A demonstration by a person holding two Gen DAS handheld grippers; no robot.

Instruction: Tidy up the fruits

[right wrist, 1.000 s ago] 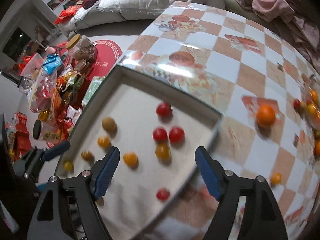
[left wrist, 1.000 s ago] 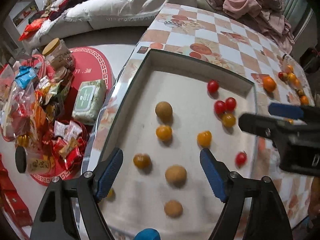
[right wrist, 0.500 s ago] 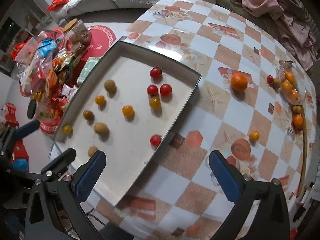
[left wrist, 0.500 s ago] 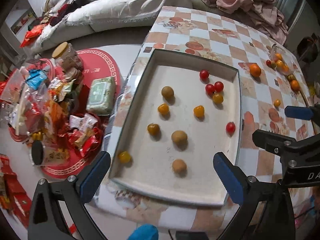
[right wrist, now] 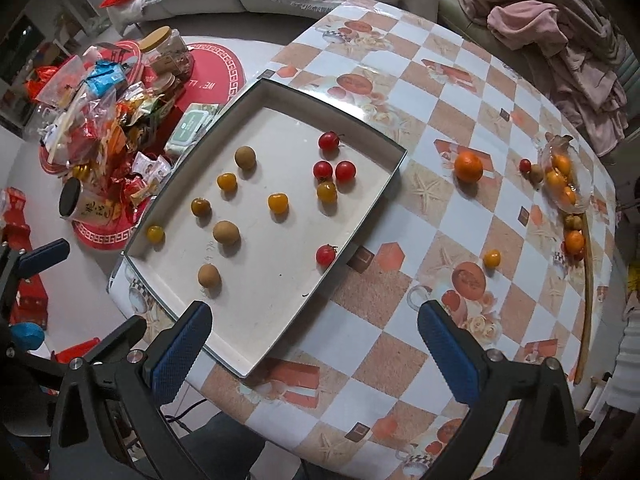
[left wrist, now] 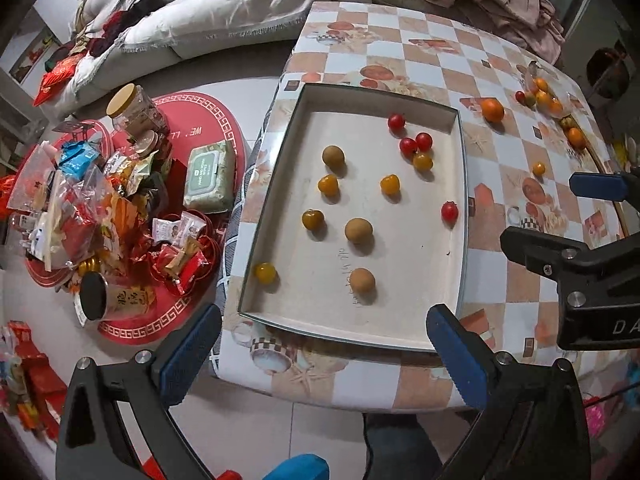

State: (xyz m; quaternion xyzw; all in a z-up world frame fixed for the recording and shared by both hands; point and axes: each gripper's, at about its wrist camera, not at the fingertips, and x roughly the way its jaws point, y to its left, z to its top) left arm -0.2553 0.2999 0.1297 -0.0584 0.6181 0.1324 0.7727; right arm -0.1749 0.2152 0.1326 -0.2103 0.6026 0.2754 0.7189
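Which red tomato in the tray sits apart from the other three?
The red tomato by the tray's right wall, alone. The other three cluster near the far wall.

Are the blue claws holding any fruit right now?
No. The left gripper and the right gripper both gape wide open and empty above the shallow white rectangular tray; the fruits just lie there.

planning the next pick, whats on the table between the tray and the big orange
Nothing: between the tray rim and the orange there is only bare checkered tablecloth. The right wrist view shows it best.
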